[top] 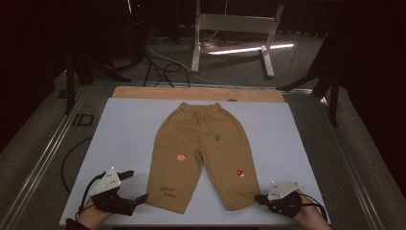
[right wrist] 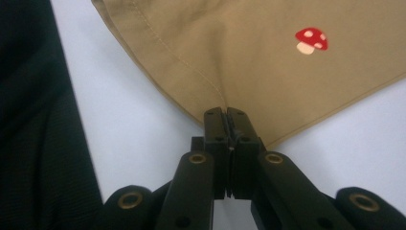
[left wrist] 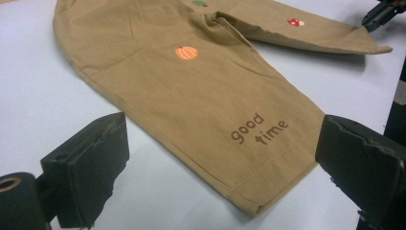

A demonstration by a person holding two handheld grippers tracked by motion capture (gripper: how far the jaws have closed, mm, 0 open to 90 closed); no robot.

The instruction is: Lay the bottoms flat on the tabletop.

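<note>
Tan children's trousers (top: 201, 143) lie flat on a white board (top: 124, 139), waistband far, legs toward me. They carry a pumpkin, a green patch, a mushroom and the words "good time". My left gripper (top: 138, 186) stands open beside the outer hem of the left leg, touching nothing; in the left gripper view its jaws (left wrist: 220, 129) frame the printed leg (left wrist: 191, 96). My right gripper (top: 258, 197) is shut on the outer hem corner of the right leg. In the right gripper view the jaws (right wrist: 226, 112) pinch the fabric corner (right wrist: 268, 57) below the mushroom. The right gripper (left wrist: 378, 14) also shows far off at that hem.
The board rests on a darker table with metal rails at both sides and a wooden strip (top: 191, 93) at the far edge. Beyond it are cables on the floor, a white stand (top: 234, 28) and a lit light bar (top: 249, 49). White board surface lies on either side of the trousers.
</note>
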